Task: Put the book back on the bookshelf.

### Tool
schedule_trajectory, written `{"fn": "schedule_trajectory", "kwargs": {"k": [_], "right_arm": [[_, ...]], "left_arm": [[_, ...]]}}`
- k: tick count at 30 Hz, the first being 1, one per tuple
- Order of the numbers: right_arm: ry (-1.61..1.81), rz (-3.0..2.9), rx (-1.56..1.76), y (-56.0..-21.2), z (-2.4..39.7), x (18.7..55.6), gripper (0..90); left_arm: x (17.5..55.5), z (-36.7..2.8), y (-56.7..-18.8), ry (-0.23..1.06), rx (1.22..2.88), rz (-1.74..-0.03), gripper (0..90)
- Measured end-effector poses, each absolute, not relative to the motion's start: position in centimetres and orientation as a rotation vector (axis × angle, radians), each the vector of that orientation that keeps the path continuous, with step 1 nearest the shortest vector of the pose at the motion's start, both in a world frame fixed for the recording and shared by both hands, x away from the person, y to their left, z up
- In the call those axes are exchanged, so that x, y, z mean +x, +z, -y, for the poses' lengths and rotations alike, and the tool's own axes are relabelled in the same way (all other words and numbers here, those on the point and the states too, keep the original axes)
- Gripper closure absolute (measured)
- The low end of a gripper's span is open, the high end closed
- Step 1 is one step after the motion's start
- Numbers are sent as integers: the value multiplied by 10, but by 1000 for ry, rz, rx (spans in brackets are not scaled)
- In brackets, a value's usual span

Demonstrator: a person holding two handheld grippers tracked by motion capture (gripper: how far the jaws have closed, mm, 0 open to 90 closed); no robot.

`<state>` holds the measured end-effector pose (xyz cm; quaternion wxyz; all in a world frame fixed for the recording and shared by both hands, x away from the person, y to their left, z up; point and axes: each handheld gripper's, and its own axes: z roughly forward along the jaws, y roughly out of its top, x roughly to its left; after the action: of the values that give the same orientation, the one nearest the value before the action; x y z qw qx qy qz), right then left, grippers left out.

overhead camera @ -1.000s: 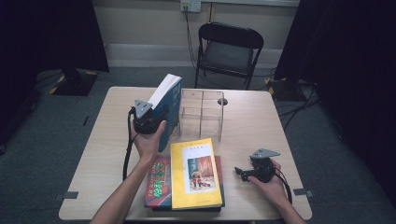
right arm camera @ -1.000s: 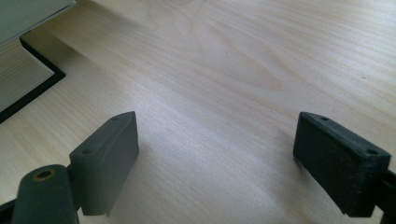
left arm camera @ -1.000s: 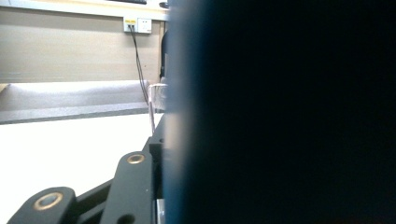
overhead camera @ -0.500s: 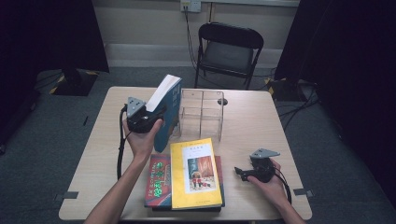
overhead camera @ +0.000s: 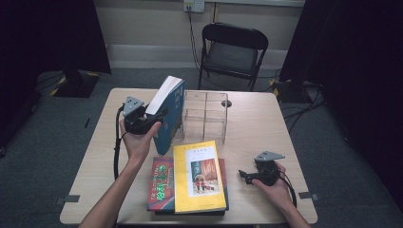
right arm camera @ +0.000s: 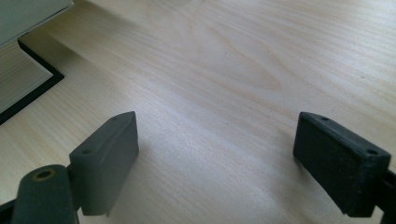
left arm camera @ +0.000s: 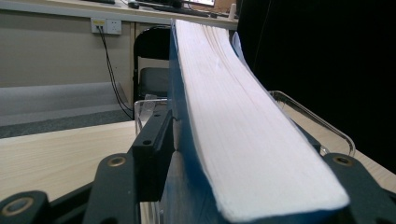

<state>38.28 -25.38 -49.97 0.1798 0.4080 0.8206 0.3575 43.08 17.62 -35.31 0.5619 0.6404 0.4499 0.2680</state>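
The left gripper (overhead camera: 157,118) is standing around a thick blue book (overhead camera: 170,114), which is leaning tilted against the left side of the clear plastic rack (overhead camera: 205,118) near the far middle of the table (overhead camera: 256,133). In the left gripper view the book (left arm camera: 243,140) is lying between the two jaws; the jaws have just been opening, and a thin gap is showing beside the left pad, so I judge that the grip is being let go and the book is resting mostly on its own lower edge and the rack. The right gripper (overhead camera: 243,176) is waiting low over the bare table at the near right, its jaws standing wide apart with nothing between them. A yellow book (overhead camera: 198,175) is lying flat on top of a red book (overhead camera: 160,183) at the near edge. The blue book looks heavy and thick, with a soft cover that is bending a little, and its smooth cover may be slippery. I think it is best to take hold of it across the whole thickness, near the spine, where the pages are not fanning open.
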Motion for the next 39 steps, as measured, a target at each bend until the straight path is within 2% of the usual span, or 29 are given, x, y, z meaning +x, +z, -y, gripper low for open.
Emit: {"fn": "schedule_trajectory", "kwargs": {"k": [9, 23, 29, 32, 35, 39], "right_arm": [[1011, -2319, 1153, -500, 254, 383, 140], [1011, -2319, 1153, -500, 254, 383, 140], [1010, -2318, 1154, -500, 254, 383, 140], [1010, -2318, 1154, -500, 254, 383, 140], [1010, -2318, 1154, -500, 254, 383, 140], [1010, -2318, 1154, -500, 254, 383, 140]], "left_arm": [[431, -184, -343, 614, 1544, -1051, 476], [442, -189, -321, 547, 1671, -1055, 444], [449, -187, -310, 536, 1740, -1098, 460], [449, -183, -304, 583, 1734, -1147, 501], [455, -180, -300, 526, 1762, -1164, 483], [460, -178, -294, 546, 1781, -1197, 481]]}}
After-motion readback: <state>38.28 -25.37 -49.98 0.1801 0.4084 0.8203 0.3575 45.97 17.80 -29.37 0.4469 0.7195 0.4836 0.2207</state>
